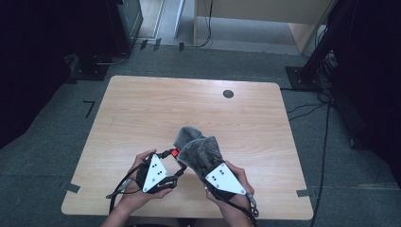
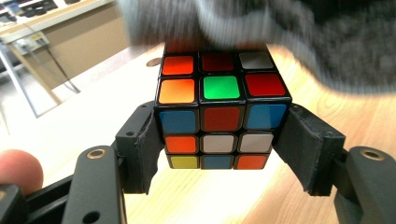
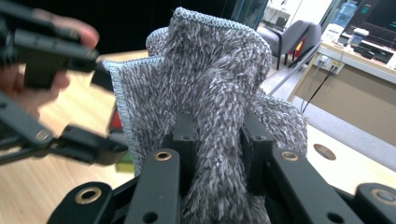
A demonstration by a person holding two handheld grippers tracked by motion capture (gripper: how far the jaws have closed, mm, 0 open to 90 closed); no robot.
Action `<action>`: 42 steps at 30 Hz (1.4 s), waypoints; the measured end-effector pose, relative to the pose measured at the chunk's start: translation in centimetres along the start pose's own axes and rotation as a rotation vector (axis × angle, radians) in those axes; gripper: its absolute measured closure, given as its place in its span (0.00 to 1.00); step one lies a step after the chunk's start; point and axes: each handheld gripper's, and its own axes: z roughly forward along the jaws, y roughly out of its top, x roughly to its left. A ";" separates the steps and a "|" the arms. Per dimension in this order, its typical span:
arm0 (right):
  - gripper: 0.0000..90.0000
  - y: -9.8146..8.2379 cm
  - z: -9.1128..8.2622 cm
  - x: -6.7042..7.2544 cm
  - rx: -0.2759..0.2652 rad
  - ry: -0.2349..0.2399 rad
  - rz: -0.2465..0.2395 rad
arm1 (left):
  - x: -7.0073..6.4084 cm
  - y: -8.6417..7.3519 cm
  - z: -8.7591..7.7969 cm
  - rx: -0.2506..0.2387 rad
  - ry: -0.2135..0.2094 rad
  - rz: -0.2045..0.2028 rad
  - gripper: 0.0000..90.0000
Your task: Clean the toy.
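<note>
Left gripper clamps the scrambled multicoloured plastic puzzle cube above the wooden table; right gripper pinches the fuzzy grey microfibre cloth against it. Keep cube steady, wipe lightly across faces.

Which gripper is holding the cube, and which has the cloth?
The left gripper clamps the colour cube between its jaws; the right gripper pinches the grey fuzzy cloth.
</note>
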 end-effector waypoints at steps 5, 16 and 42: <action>0.81 -0.1 0.0 -0.8 -0.039 0.122 0.074 | 0.7 0.0 -0.9 -0.084 -0.077 -0.020 0.39; 0.80 -0.5 0.2 -2.1 0.019 0.091 0.105 | 1.3 -0.3 -1.6 -0.146 -0.117 -0.025 0.39; 0.79 0.8 -0.2 0.0 -0.004 0.190 0.054 | -0.4 0.1 -0.8 -0.099 -0.131 0.063 0.39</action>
